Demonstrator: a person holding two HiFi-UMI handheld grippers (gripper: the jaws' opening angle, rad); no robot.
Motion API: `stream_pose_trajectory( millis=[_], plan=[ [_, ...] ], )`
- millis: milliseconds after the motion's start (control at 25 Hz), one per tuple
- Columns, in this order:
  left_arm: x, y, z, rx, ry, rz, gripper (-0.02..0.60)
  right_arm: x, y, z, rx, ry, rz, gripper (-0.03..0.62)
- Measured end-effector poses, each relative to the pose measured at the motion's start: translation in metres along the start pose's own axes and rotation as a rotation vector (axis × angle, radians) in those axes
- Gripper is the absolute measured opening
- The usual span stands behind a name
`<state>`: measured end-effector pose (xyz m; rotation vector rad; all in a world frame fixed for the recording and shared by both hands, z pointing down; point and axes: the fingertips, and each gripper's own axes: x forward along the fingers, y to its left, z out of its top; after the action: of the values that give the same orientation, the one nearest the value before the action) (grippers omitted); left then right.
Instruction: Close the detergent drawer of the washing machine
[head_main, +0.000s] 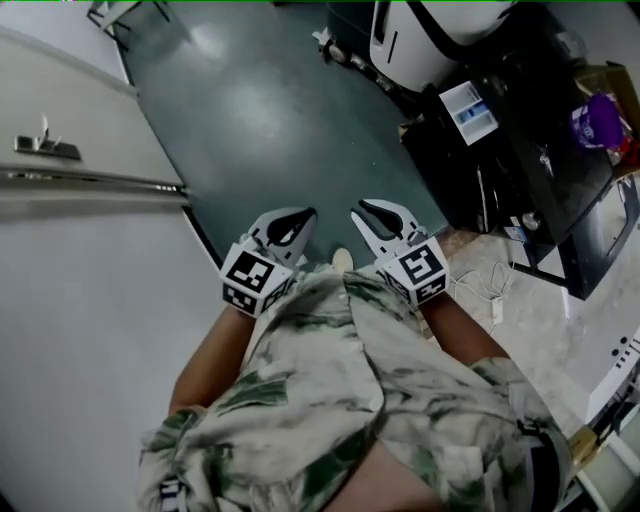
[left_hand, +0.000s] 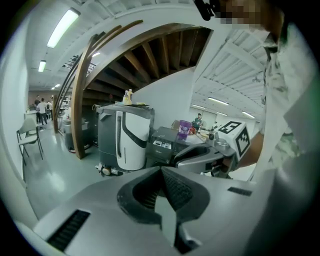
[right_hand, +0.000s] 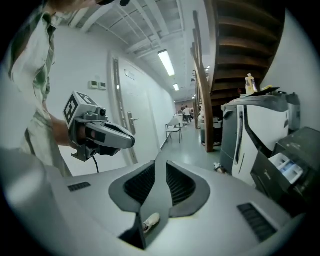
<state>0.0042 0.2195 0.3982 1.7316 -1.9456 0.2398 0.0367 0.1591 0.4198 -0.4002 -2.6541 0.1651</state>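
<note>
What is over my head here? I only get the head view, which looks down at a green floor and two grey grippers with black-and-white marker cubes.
Observer: A brown wooden staircase runs overhead. It shows in the right gripper view.
Visitor: Is anyone else around?
Observer: Yes, a few people stand far down the hall, visible in the left gripper view.
Visitor: Are the grippers holding anything?
Observer: No. The grey left gripper and grey right gripper each have their jaws together with nothing between them.
</note>
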Motion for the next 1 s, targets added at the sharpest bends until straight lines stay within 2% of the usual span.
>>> stream_pose_trajectory(
  millis=[160,320,600,1000],
  plan=[
    [0.038,0.024,0.022,0.04,0.012,-0.104,0.023,0.005,-0.047,0.007,0.044,-0.021,-0.159,0.089],
    [0.074,0.055,0.047,0.105,0.016,-0.237,0.023,0.016,-0.096,0.014,0.062,-0.041,-0.37,0.087],
    [0.121,0.114,0.096,0.239,0.055,-0.446,0.024,0.034,-0.179,0.028,0.166,-0.092,-0.728,0.075],
    [0.152,0.164,0.118,0.364,0.12,-0.682,0.025,0.046,-0.226,0.023,0.346,-0.149,-1.079,0.083]
  ],
)
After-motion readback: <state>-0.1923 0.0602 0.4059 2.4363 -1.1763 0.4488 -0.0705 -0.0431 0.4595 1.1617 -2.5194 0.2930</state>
